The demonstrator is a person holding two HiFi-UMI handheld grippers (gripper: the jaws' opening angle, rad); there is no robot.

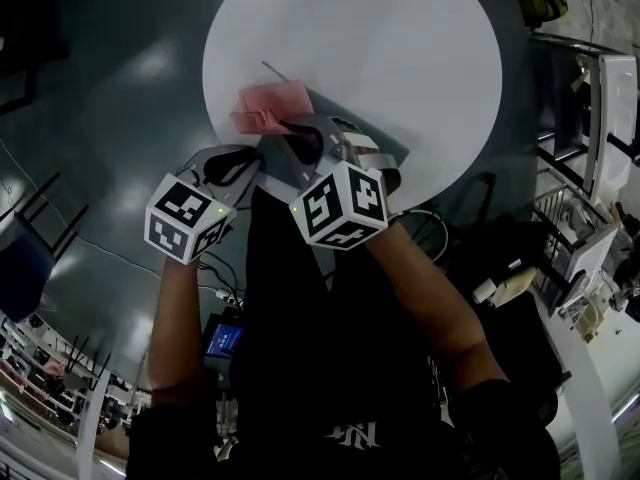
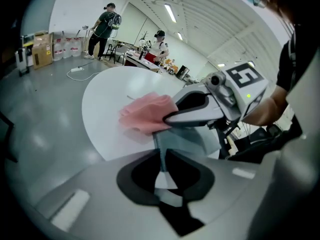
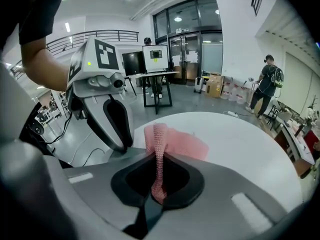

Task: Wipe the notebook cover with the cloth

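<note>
A pink cloth [image 1: 268, 108] lies bunched on the white round table [image 1: 400, 38], against the near-left end of a grey notebook [image 1: 375, 140]. My right gripper [image 1: 300, 133] is shut on a fold of the cloth [image 3: 175, 141], which stands up between its jaws; the right gripper [image 3: 158, 164] sits just over it. My left gripper [image 1: 258, 156] is shut on the thin edge of the notebook [image 2: 182, 140] at the table's near rim, as the left gripper [image 2: 161, 156] view shows. The cloth [image 2: 147, 113] lies just beyond it. Both grippers are side by side, almost touching.
A thin dark stick [image 1: 275, 71] lies on the table behind the cloth. A metal rack [image 1: 590, 118] and dark gear stand to the right, a chair [image 1: 25, 248] to the left. People [image 2: 105, 26] stand far off across the grey floor; a cable [image 2: 80, 70] lies there.
</note>
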